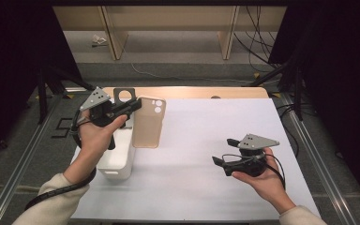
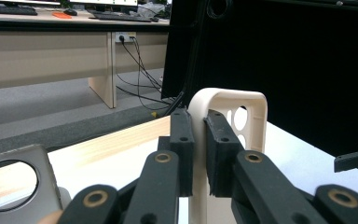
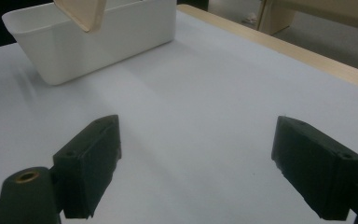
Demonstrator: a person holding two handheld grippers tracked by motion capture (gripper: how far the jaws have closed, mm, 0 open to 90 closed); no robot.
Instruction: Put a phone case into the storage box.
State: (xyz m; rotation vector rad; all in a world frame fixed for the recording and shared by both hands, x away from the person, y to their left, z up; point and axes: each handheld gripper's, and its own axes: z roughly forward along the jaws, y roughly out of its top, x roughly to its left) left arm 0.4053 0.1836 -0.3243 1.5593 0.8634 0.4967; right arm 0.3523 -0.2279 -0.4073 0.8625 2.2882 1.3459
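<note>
Translucent beige phone case (image 1: 148,123) held clear of the table (image 1: 206,140), clamped along one long edge by the left hand-held gripper (image 1: 132,108) — camera cut-outs at the far end, open side not readable from above. Seen in the left gripper view as a cream rim with a rounded corner (image 2: 228,100), standing upright between the two black pads, both pressing on the case wall. Hanging partly over the right rim of a white plastic bin (image 1: 118,157) and partly over the bare white tabletop; in the right gripper view, one corner of the case (image 3: 81,11) showing above the bin's near wall (image 3: 88,42), apart from it.

Left hand (image 1: 96,138) wrapped around the gripper's grip, sleeve and cable trailing back toward the bottom edge. Just behind the gripper, a grey plate with a round hole (image 1: 124,96), lying at the table's wooden far edge.

Right hand-held gripper (image 1: 222,157) well apart, low over the right half of the table — jaws spread wide, nothing between them, white surface visible through the gap. Right hand (image 1: 262,180) cupped under its body.
</note>
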